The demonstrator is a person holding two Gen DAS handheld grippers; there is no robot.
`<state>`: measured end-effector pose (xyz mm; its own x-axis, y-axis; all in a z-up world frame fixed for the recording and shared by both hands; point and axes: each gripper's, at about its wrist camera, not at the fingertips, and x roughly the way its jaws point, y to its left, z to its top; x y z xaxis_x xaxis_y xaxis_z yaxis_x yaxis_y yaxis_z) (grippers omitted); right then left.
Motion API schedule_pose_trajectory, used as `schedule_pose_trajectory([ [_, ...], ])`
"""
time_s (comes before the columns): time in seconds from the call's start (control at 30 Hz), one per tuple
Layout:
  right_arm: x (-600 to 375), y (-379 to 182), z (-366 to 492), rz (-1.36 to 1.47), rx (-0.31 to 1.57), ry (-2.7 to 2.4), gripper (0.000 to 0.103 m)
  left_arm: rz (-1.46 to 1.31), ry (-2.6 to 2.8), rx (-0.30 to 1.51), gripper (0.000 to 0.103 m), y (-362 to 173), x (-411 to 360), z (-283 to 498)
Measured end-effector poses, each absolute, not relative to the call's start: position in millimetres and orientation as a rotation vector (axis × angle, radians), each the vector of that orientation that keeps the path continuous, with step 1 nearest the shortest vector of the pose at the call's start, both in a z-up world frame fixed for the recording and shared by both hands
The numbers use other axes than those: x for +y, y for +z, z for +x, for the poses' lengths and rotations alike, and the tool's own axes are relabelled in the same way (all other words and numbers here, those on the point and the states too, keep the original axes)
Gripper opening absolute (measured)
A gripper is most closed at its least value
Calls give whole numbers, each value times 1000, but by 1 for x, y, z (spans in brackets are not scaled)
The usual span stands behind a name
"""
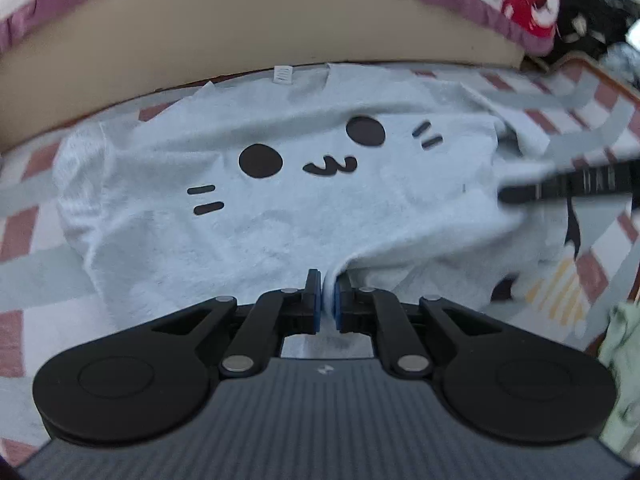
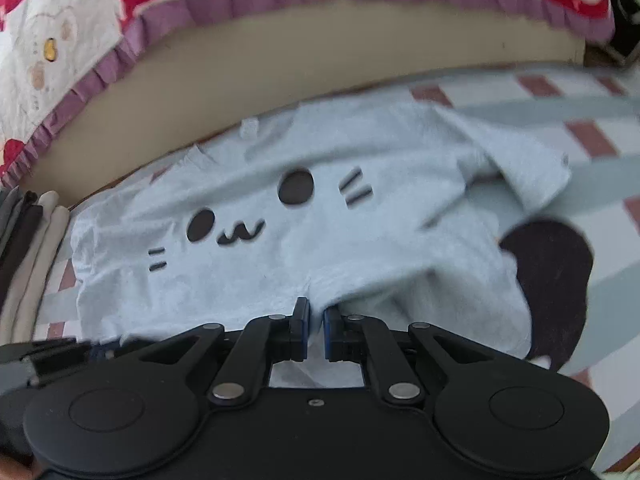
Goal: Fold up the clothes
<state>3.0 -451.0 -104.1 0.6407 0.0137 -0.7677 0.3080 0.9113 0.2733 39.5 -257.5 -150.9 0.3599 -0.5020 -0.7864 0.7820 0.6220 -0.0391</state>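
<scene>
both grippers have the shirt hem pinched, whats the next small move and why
Probably lift both grippers together and carry the hem toward the collar. The left gripper and right gripper are each shut on the near edge of the shirt, which lies face-up and mostly flat, so folding the bottom up looks like the natural step.

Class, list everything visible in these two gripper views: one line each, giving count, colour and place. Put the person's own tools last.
T-shirt: one, pale grey with a black cat face, spread on the mat.
Mat: one, checked white, pink and grey-green, under the T-shirt.
Bed cover: one, white and red with a purple frill, behind the mat.
Folded clothes: a stack, beige and dark, far left in the right view.
Left gripper: one, black, shut on the T-shirt's near edge.
Right gripper: one, black, shut on that edge.
</scene>
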Motion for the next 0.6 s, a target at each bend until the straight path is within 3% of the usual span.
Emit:
schedule_pose_trajectory([
  [0.13, -448, -96, 1, 356, 853, -188, 8, 465, -855, 810, 17, -148, -257, 18],
  [0.2, -453, -99, 3, 372, 863, -206, 8, 533, -872, 817, 42, -151, -255, 7],
  [0.27, -457, -100, 3, 382, 869, -222, 8, 652, -900, 796, 55, -158, -257, -9],
  [0.33, -462, -98, 0, 393, 868, -230, 8, 737, -906, 753, 53, -162, -260, -22],
  [0.4, -466, -96, -3, 423, 866, -225, 8, 763, -898, 712, 24, -161, -262, -28],
  [0.6, -470, -98, -5, 458, 896, -208, 8, 720, -856, 795, 20, -150, -254, -8],
])
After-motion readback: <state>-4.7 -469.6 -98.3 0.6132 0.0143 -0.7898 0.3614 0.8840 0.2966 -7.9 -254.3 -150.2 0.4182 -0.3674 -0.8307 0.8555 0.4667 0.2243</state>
